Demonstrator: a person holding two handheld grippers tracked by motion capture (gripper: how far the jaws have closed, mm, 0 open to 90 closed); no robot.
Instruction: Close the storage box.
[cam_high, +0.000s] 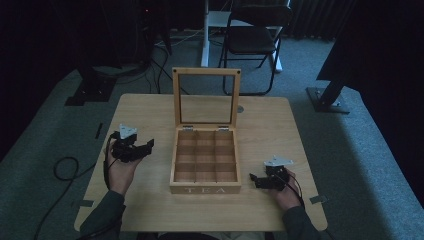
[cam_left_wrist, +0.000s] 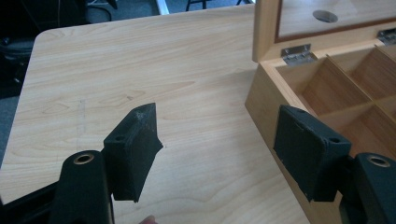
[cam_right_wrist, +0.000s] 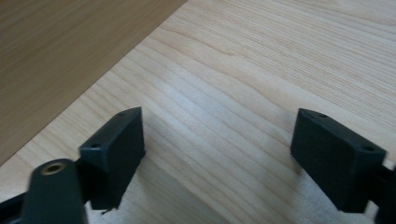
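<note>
My left gripper (cam_high: 143, 148) and right gripper (cam_high: 256, 181) both gape, empty. Light-wood, glass-lidded tea box (cam_high: 205, 189): rigid, likely slick; its upright lid (cam_high: 206, 72) is fragile, so grip the frame.

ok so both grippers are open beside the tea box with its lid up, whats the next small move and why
Probably ease the left gripper toward the tea box. Its jaws stand apart with nothing between them, and in the left gripper view the box wall sits just beyond one jaw. The lid stands upright and the compartments look empty. The right gripper, open too, rests over bare table, so either could go first.
</note>
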